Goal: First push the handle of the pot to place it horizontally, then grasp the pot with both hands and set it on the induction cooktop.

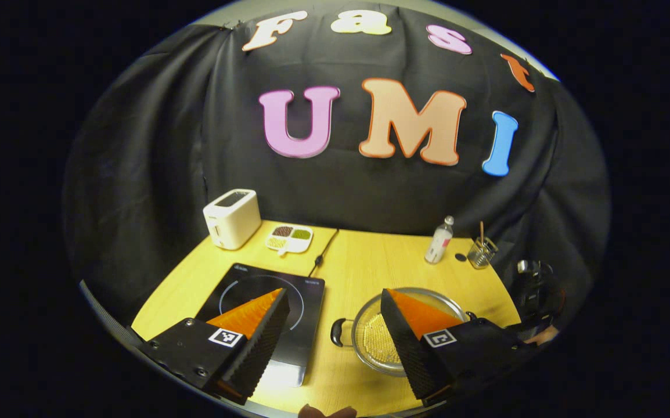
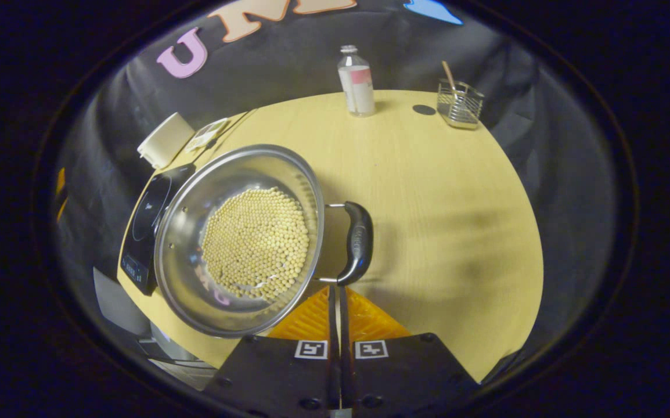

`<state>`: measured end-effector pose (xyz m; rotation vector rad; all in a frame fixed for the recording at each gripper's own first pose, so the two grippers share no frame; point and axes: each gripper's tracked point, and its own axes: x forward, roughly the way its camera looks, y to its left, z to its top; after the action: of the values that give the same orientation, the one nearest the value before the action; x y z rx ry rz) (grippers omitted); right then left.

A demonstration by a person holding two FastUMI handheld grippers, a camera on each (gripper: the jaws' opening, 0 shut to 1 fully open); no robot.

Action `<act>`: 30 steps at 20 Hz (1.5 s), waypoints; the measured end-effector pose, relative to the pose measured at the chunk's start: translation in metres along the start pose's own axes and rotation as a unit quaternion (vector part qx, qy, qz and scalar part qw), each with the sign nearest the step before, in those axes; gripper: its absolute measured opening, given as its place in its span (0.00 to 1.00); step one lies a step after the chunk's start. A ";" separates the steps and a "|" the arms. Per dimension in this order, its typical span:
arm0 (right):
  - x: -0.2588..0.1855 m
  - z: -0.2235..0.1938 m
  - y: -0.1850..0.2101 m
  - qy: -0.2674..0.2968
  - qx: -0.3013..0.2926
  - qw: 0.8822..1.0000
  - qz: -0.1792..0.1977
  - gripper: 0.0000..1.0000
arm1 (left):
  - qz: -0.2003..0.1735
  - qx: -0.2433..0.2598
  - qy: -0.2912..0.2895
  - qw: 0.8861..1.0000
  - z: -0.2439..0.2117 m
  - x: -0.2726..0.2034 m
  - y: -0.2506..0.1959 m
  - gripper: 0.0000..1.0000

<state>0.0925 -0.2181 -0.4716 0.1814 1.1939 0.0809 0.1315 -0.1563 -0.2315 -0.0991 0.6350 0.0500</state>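
The left gripper [image 1: 335,316] has its fingers wide apart and holds nothing. It hangs above the front edge of the table [image 1: 358,261], between the induction cooktop [image 1: 265,307] and the pot [image 1: 370,337]. The right gripper [image 2: 338,302] has its fingers together, with nothing between them, and the tips are just beside the near end of the pot's black handle [image 2: 358,241]. The pot [image 2: 242,238], with small pale beads inside, stands on the table beside the induction cooktop [image 2: 149,220], not on it. A toaster [image 1: 231,218] stands at the far left corner, a bottle [image 1: 439,239] near the far edge.

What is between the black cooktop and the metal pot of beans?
Bare yellow table, in the left gripper view: the induction cooktop and the pot sit apart, with the pot's small black handle poking into the gap.
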 end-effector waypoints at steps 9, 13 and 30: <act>-0.017 0.034 0.006 -0.042 0.015 0.994 -0.100 0.71 | -0.092 0.016 0.150 0.984 -0.087 0.059 0.001 0.97; -0.011 0.041 0.006 -0.044 -0.013 0.991 -0.129 0.73 | -0.090 0.020 0.200 0.975 -0.117 0.081 0.012 0.98; 0.049 0.041 -0.006 0.002 -0.036 0.996 -0.076 0.72 | -0.046 0.036 0.296 0.953 -0.187 0.147 -0.003 0.72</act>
<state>0.1486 -0.2202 -0.5026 0.0270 1.2042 -0.0085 0.1401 -0.1771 -0.4683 -0.0714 1.2304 -0.0970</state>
